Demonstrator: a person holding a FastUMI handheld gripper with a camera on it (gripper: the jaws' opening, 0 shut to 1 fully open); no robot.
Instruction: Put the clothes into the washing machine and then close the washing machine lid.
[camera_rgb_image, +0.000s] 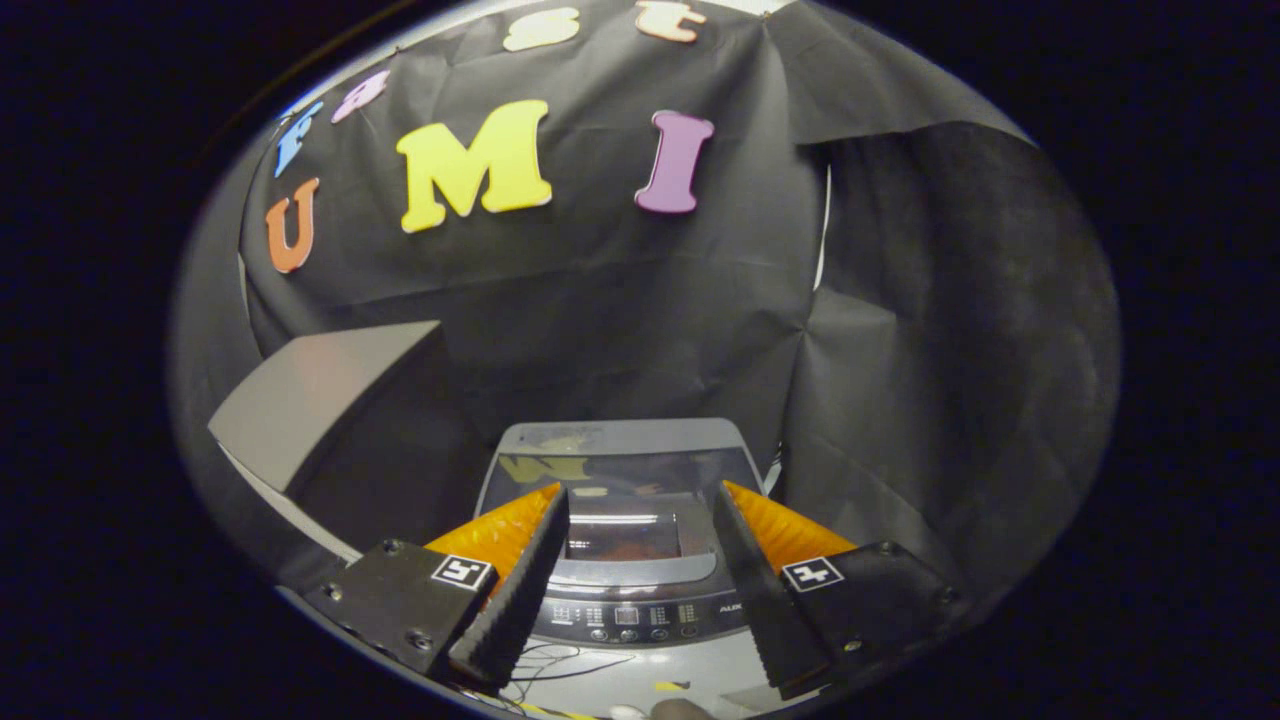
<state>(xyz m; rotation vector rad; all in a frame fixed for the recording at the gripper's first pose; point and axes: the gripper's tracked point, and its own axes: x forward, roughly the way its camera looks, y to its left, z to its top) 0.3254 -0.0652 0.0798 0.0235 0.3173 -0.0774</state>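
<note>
Grey washing machine (620, 470) sits just ahead of the hand-held gripper (640, 510), lid (620, 455) closed, control panel (625, 615) visible between the fingers (520, 590). Fingers are spread wide and grip nothing. A grey box (310, 400) stands beside the machine, against the black cloth wall (620, 330).

Dim booth, fisheye-bent edges, glare on washing machine lid (620, 470).

wall: black cloth (620, 330), creased | left: grey slanted box (300, 400) | light: dim, spot on box
</note>
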